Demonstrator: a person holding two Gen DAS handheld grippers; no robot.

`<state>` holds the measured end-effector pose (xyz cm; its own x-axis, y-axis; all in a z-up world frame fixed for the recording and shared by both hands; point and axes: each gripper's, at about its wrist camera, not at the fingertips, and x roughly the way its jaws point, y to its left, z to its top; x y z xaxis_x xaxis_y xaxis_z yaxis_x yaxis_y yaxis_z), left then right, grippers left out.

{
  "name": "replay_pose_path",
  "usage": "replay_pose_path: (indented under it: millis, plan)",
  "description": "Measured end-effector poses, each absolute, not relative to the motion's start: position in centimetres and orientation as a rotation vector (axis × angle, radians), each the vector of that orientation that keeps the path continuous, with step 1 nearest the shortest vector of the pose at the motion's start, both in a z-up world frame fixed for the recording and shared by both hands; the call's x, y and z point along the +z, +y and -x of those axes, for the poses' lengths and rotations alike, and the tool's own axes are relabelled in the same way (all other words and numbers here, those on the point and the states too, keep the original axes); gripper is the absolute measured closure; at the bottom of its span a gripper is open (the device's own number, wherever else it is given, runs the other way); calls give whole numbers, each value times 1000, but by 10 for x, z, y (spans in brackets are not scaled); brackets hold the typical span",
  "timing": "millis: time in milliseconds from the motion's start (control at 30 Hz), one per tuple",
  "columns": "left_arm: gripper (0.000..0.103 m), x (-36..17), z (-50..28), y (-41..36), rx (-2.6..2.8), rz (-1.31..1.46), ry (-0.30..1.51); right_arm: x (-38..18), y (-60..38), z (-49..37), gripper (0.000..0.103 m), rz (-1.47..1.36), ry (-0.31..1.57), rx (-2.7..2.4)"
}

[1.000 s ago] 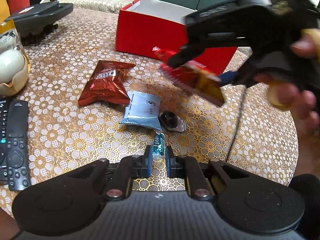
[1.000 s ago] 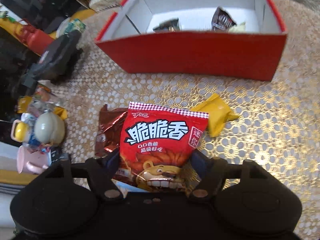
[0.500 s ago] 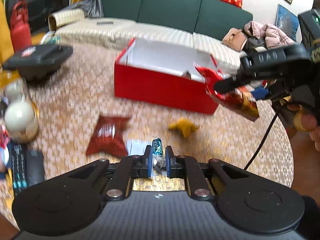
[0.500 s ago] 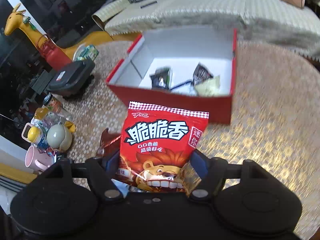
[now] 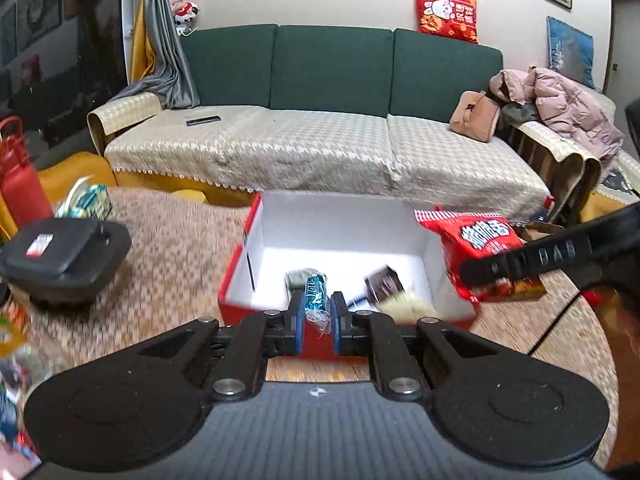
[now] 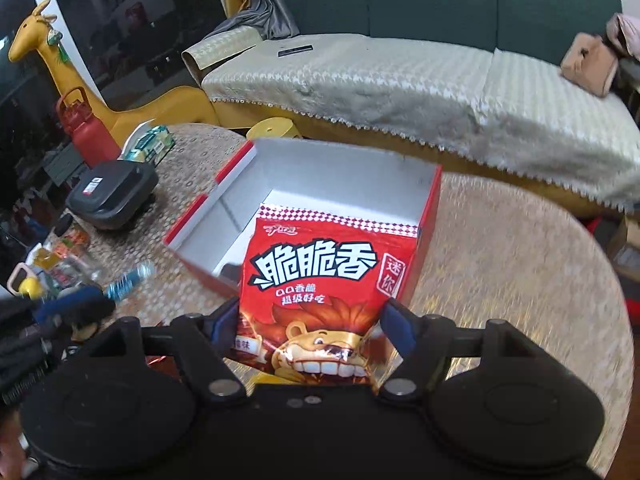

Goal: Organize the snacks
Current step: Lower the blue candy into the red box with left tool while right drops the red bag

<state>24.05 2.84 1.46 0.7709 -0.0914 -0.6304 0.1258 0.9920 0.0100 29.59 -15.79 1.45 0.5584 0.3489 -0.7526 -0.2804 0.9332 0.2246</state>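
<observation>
Both snacks have been lifted off the patterned gold lace tablecloth [image 5: 180, 240] within the last second and are now carried to the open red cardboard box with a white interior [image 5: 340, 240], where earlier they were held low over the scattered packets. The left gripper [image 5: 317, 316] is pressed tight on a small teal foil-wrapped candy [image 5: 315, 292], its twisted wrapper end crumpled between the blue pads. The right gripper [image 6: 310, 320] is held at a medium spread, pinching the lower part of a glossy red plastic crisp bag printed with a cartoon lion [image 6: 316, 280]; the bag stands upright and puffed above the jaws, directly in front of the box's near wall. Inside the box a dark brown packet [image 5: 382, 282] and a pale packet [image 5: 404, 304] are already laid on the smooth white floor. Judged from this, delivery is close: release over the opening appears to be what remains for both items.
</observation>
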Motion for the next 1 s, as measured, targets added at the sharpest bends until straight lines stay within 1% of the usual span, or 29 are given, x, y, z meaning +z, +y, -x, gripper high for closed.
replay_pose_path:
  millis: [200,433,700,1000]
  plan:
    - [90,3,-299,23,-93,-74,718,2,-147,-334,30,23,890,374]
    - [90,-30,-344,25,-63,-70,812,-29,-130,-368,30,90,929,384]
    - [90,-62,-366,15,-76,-104,900,-61,-112,-380,30,122,988,390]
    - [89,-86,-370,16,-77,-88,984,-71,-110,-381,28,116,1007,384]
